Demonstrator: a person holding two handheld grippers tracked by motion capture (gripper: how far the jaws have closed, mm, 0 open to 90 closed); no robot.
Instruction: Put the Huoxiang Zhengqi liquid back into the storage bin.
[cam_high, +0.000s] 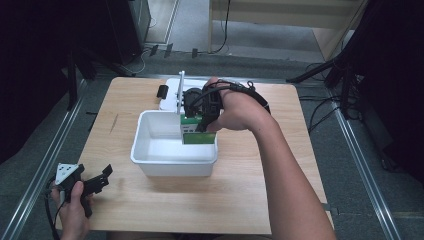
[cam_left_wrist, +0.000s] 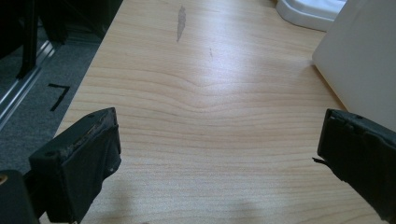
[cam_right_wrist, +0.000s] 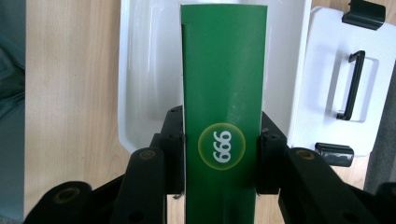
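The right gripper (cam_right_wrist: 223, 161) is clamped on a tall green cardboard box (cam_right_wrist: 224, 93) w/ a "999" logo, held over the white rectangular plastic tub (cam_high: 150, 135); nothing else visible inside. White lid (cam_right_wrist: 327, 70) w/ black handle lies beside it. Left gripper (cam_left_wrist: 217, 154), jaws wide apart, holds nothing, near the wooden table (cam_left_wrist: 201, 93) edge.

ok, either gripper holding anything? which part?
The right gripper clamps the green box by its two long sides; the left gripper is open, holding nothing.
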